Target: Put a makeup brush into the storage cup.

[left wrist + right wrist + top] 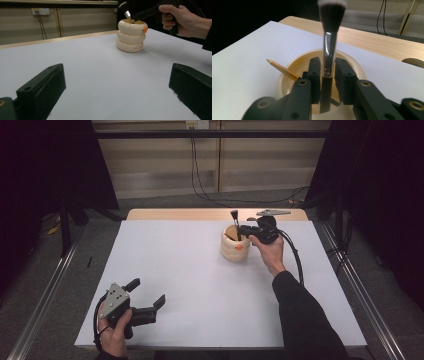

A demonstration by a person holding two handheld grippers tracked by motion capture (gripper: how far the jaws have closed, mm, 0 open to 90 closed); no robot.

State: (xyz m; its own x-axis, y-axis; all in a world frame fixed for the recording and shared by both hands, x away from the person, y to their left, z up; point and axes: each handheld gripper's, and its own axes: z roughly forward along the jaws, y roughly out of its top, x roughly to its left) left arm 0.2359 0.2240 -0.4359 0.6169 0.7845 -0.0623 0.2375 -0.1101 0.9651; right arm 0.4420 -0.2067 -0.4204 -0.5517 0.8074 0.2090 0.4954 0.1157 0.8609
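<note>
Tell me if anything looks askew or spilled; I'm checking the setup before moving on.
Nothing is spilled or damaged. The cream ringed holder stands upright on the white table. The makeup brush stands upright, bristles up, between the right tool's jaws. A gold-tipped stick leans against the holder's rim, as expected.

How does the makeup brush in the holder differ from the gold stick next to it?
The makeup brush stands upright in the cream holder, while the gold stick leans at a slant against the rim. The makeup brush has a black handle, silver ferrule and dark bristles with a pale top; the gold stick is slim, plain and pointed. The right gripper has its jaws on either side of the makeup brush; nothing touches the gold stick. Both sit in the same holder.
</note>
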